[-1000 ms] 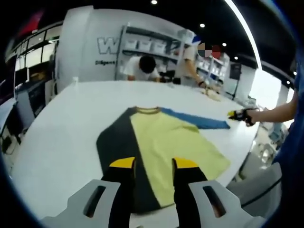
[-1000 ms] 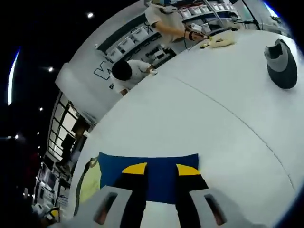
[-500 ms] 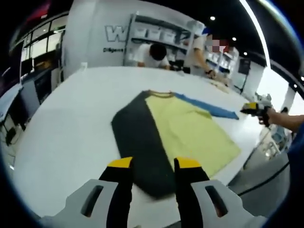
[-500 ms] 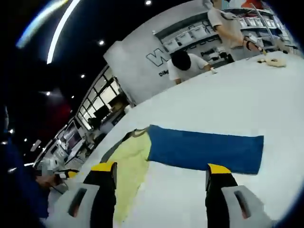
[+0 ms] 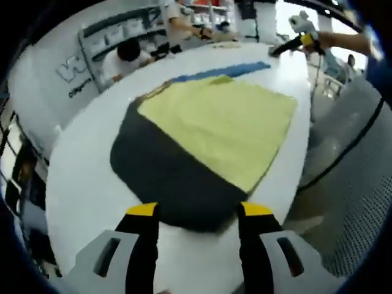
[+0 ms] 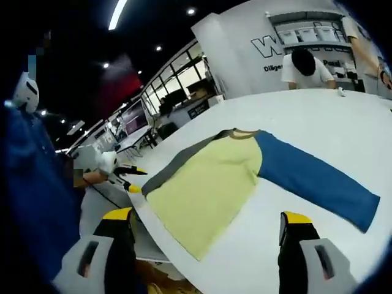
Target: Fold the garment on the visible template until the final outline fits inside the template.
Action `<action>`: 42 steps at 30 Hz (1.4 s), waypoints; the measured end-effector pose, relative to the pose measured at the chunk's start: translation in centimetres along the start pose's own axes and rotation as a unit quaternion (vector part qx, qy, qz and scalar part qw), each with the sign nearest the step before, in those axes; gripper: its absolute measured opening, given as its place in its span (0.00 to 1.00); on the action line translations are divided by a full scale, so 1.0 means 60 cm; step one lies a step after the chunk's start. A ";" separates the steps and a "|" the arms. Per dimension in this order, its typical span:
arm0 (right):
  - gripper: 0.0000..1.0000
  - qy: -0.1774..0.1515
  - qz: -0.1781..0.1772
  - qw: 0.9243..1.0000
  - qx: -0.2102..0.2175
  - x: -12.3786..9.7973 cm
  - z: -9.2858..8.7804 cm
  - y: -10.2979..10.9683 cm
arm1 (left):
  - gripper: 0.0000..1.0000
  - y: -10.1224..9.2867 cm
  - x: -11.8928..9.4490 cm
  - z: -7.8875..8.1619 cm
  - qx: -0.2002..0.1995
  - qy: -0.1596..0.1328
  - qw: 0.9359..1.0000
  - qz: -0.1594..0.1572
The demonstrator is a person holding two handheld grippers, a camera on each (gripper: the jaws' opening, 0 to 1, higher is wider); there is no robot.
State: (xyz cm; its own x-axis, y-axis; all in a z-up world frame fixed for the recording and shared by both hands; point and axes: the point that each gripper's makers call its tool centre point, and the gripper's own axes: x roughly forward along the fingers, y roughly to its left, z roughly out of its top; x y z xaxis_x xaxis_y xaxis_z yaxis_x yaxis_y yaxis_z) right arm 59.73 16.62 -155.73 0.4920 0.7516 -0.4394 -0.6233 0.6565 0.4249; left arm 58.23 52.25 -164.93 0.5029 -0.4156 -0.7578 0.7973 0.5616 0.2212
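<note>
both claws gape above the shirt (image 6: 211,184).

- Garment (image 5: 214,122), left gripper view: whole picture motion-blurred; edges of the yellow panel and the dark folded part are soft. Blue sleeve (image 5: 220,70) shows as a thin strip past the yellow panel, the rest of it hidden behind that panel.
- Template: no outline can be made out on the white table (image 5: 79,184) in either view.
- Left gripper (image 5: 199,211): bases of both jaws cut off by the lower edge.
- Right gripper (image 6: 208,217): jaw bases cut off by the lower edge.
- Wall lettering (image 6: 288,52), right gripper view: partly hidden behind a person bending at the table's far side; unreadable.
- Other gripper (image 5: 294,40), left gripper view: small and blurred; its jaw state cannot be told.
</note>
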 end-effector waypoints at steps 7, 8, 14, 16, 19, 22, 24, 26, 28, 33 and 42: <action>0.93 -0.003 -0.001 1.000 0.011 -0.001 -0.012 0.016 | 0.41 -0.028 0.005 0.002 0.073 0.004 0.997 -0.018; 0.93 -0.005 -0.001 1.000 0.016 -0.001 -0.014 0.020 | 0.38 -0.029 0.006 0.002 0.076 0.006 0.997 -0.018; 0.91 -0.016 -0.001 0.999 0.031 -0.001 -0.016 0.026 | 0.11 -0.026 0.004 0.009 0.068 -0.003 0.998 -0.017; 0.90 -0.012 -0.001 0.999 0.033 0.001 -0.020 0.027 | 0.01 -0.021 0.000 0.013 0.053 -0.009 0.998 -0.017; 0.90 -0.005 0.003 0.999 0.033 0.006 -0.023 0.031 | 0.00 -0.010 -0.007 0.024 -0.006 -0.035 0.999 -0.014; 0.90 -0.002 0.005 0.999 0.034 0.012 -0.025 0.031 | 0.00 0.021 -0.019 0.036 -0.064 -0.071 0.995 0.000; 0.89 0.001 0.007 0.999 0.036 0.016 -0.027 0.031 | 0.00 0.044 -0.032 0.047 -0.112 -0.100 0.989 0.012; 0.88 0.003 0.011 0.999 0.036 0.022 -0.029 0.034 | 0.00 0.084 -0.043 0.045 -0.160 -0.127 0.978 0.031; 0.88 0.007 0.014 0.999 0.036 0.026 -0.031 0.038 | 0.00 0.112 -0.054 0.045 -0.185 -0.140 0.972 0.048; 0.87 0.014 0.021 0.999 0.042 0.029 -0.038 0.039 | 0.00 0.209 -0.092 0.038 -0.268 -0.168 0.943 0.102; 0.85 0.023 0.024 0.998 0.049 0.027 -0.048 0.043 | 0.00 0.360 -0.140 -0.008 -0.312 -0.158 0.921 0.169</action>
State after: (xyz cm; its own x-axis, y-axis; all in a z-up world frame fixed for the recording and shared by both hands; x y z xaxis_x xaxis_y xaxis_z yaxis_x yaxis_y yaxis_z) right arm 57.18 19.32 -157.60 0.4335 0.7795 -0.4521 -0.5809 0.6253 0.5211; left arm 71.10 68.21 -154.07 0.8378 -0.2734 -0.4725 0.2794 0.9584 -0.0590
